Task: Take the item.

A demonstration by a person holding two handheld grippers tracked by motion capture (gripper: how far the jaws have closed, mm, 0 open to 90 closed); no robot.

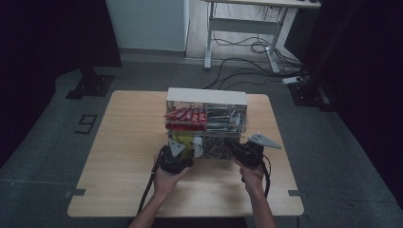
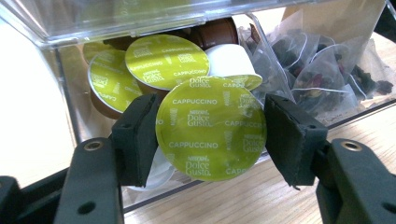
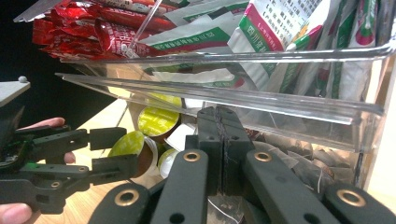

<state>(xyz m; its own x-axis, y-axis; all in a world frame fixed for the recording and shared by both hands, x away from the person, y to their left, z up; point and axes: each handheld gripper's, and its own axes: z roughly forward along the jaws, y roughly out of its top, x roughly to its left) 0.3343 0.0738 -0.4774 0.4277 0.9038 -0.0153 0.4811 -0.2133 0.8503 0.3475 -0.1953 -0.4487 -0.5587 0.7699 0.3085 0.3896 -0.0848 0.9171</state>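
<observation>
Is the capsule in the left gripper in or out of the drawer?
Partly out: capsule, between left gripper pads, sits over the drawer front edge.

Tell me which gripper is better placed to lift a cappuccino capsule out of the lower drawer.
Left. The left gripper already has a cappuccino capsule between its jaws at the drawer front; the right gripper is shut, at the tea bags.

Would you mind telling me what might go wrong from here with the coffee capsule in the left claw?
1. The left claw grips the capsule only by its lid's thin edges, so it might slip or tilt.
2. Other capsules lean right behind it and may tumble out of the clear organiser.
3. The shut right claw sits close by the tea bags; the two claws might bump.
</observation>
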